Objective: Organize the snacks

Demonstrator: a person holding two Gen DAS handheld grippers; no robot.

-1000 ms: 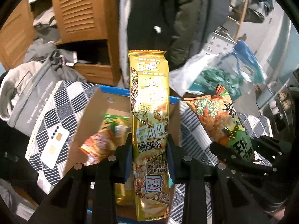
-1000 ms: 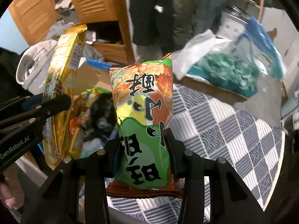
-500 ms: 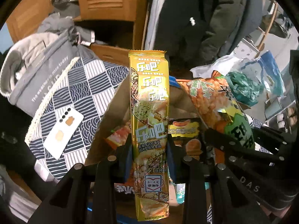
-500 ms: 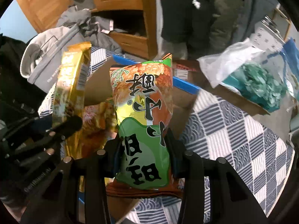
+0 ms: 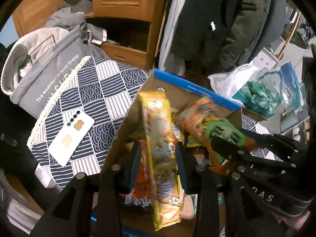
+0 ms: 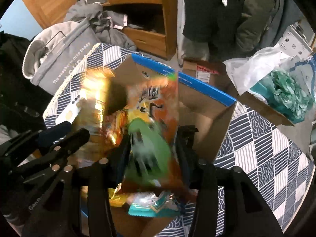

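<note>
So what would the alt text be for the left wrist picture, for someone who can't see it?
A long yellow snack pack sits blurred between black jaws above an open cardboard box of snacks. To its right, a second gripper holds an orange-and-green bag. A white phone lies on the patterned cloth.

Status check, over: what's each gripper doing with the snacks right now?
Left gripper open, blurred yellow snack packet dropping between fingers. Right gripper open, orange-green bag likewise. Both over the cardboard box. Nothing blocking.

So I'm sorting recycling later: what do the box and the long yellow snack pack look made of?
The box looks like plain brown cardboard, matte inside, with a printed blue rim. The yellow snack pack looks like glossy plastic or foil film: it throws a bright glare in the right wrist view.
</note>
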